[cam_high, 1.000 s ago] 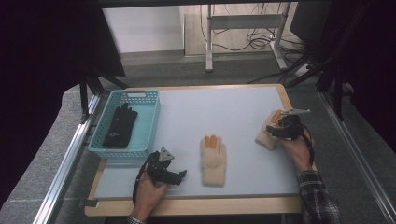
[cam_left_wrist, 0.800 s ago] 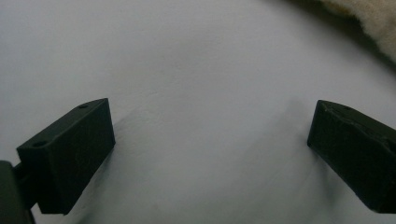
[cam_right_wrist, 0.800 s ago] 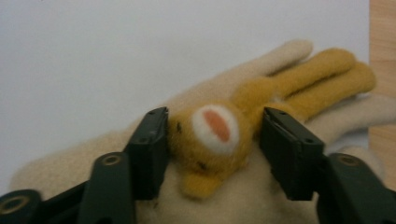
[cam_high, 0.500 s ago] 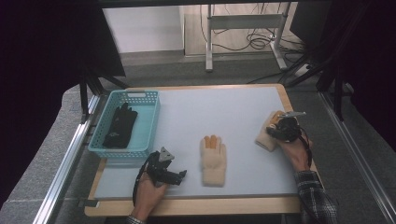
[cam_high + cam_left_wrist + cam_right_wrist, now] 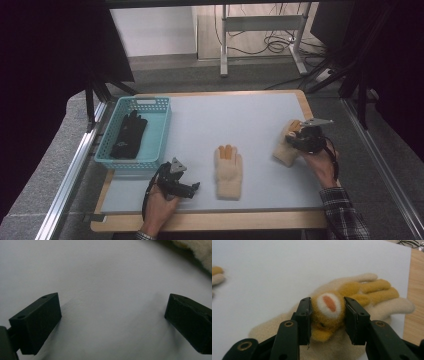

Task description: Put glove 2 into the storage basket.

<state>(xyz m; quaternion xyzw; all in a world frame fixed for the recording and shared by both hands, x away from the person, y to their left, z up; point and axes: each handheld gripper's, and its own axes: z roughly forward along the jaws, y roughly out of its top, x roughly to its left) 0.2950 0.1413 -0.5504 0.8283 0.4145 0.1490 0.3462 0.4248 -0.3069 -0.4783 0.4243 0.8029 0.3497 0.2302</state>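
Observation:
A cream glove with orange fingers point(image 5: 285, 151) lies at the right of the pale mat point(image 5: 240, 115). My right gripper point(image 5: 296, 137) has just been closing and is shut on the raised orange-and-white patch point(image 5: 328, 307) on that glove point(image 5: 372, 290), with both pads pressed against its sides. Flat in the middle of the mat lies a second cream glove point(image 5: 228, 170). Left of it, near the front edge, my left gripper point(image 5: 192, 188) rests low over the mat. Its jaws stand wide apart point(image 5: 112, 320) over bare surface, and a corner of the cream glove point(image 5: 197, 250) shows beyond them.
A turquoise basket point(image 5: 150, 107) at the left of the table holds a black glove point(image 5: 129, 135). The wooden table edge point(image 5: 210, 220) runs along the front. Metal rails point(image 5: 75, 165) flank the table on both sides.
The right hand and its gripper have risen slightly at the right-hand glove. The left hand has stayed where it was.

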